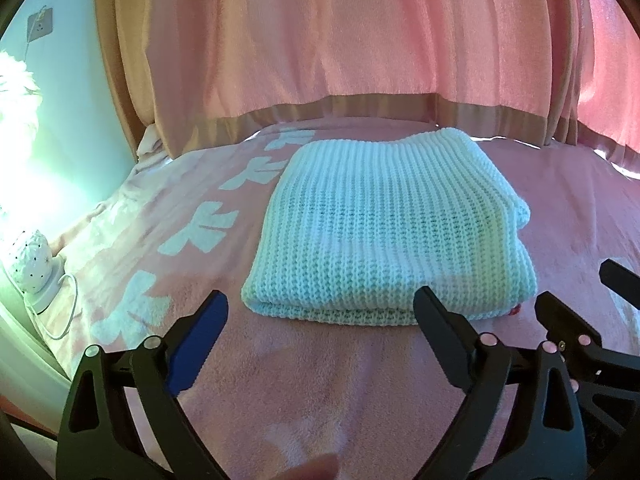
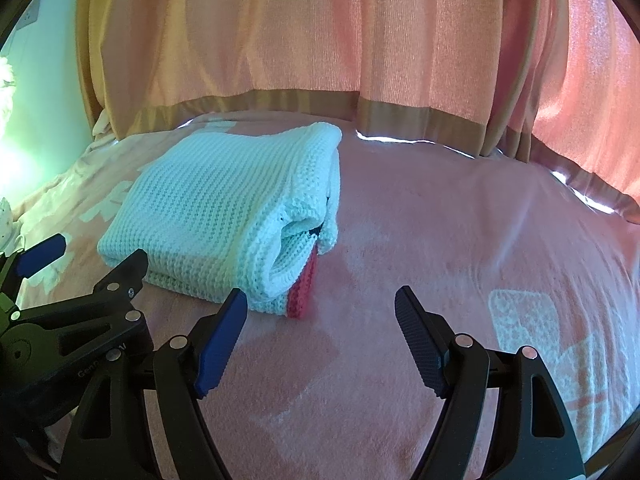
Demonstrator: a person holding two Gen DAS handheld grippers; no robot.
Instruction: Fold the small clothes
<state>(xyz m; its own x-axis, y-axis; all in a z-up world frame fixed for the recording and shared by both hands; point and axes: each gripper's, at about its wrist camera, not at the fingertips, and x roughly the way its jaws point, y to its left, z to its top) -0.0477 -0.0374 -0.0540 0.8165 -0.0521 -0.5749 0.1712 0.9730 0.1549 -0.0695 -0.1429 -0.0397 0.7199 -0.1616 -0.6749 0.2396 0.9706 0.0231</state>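
Left gripper is spread wide with nothing between its fingers, hovering just short of the near edge of the white knit sweater, which lies folded in a compact stack on the pink blanket. Right gripper is likewise released, empty, beside the stack's red-trimmed corner. Folding looks finished; next is probably only squaring that loose right end or backing away.
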